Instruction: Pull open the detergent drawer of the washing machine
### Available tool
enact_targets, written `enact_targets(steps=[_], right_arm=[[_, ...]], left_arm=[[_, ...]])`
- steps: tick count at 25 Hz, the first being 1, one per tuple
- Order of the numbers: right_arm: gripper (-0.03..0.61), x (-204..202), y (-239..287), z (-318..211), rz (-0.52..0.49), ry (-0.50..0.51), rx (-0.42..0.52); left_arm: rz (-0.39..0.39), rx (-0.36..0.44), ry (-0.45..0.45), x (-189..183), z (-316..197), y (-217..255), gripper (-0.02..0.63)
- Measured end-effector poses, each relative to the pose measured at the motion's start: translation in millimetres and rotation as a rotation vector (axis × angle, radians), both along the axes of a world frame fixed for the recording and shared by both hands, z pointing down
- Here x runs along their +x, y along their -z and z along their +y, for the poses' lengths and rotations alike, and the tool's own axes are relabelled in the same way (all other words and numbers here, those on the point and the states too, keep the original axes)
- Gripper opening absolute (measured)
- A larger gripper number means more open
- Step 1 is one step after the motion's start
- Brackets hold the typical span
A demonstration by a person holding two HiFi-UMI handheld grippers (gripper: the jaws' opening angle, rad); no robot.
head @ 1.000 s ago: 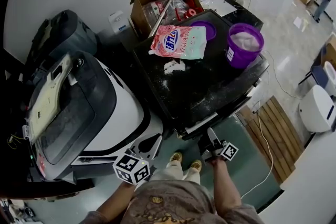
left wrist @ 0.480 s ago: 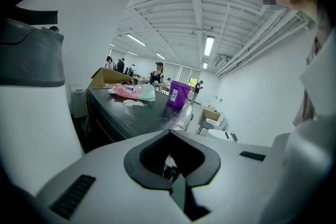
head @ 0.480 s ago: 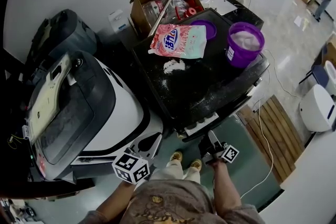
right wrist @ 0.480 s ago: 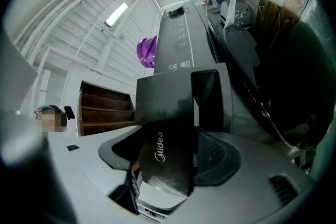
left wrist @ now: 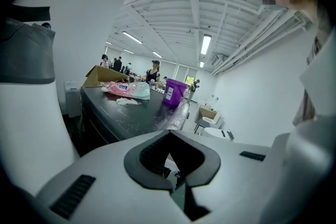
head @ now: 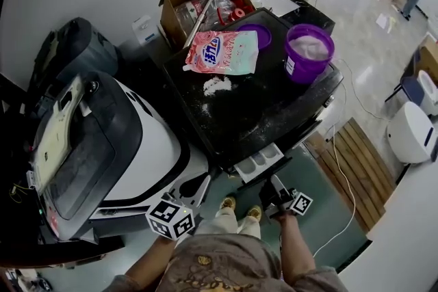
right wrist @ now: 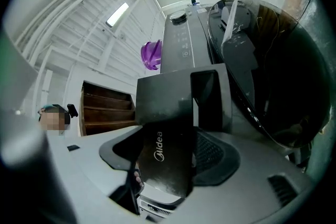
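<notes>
We read "Midea" only in the right gripper view, where the right gripper (right wrist: pixel 173 139), jaws just closing, pinches the detergent drawer (right wrist: pixel 164 107); the head view's lower centre shows its compartments (head: pixel 261 161) exposed.

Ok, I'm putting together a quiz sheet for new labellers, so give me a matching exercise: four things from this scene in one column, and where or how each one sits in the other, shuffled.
Things:
1. detergent drawer
2. purple bucket
3. pink bag
4. cardboard box

Places or states:
A. lying flat on the black top, next to spilled white powder
B. pulled out, its front panel between the right gripper jaws
C. upright near the black top's right edge, something pale inside
D. open-topped, past the black top's far edge

Pairs: 1-B, 2-C, 3-A, 4-D
</notes>
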State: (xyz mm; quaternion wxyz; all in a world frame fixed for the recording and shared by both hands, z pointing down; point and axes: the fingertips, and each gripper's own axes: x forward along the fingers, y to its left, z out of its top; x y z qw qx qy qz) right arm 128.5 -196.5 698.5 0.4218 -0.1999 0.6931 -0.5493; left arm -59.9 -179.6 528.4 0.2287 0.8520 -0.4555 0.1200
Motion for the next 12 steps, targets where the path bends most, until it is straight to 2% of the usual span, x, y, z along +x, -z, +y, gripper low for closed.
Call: enact_targets(steps=[12], right_arm=[[0.272, 27.2, 0.1, 32.0, -0.012, -0.042, -0.001]], left_arm=[[0.014, -0.009, -0.041, 18.1, -0.2, -1.6, 0.021]])
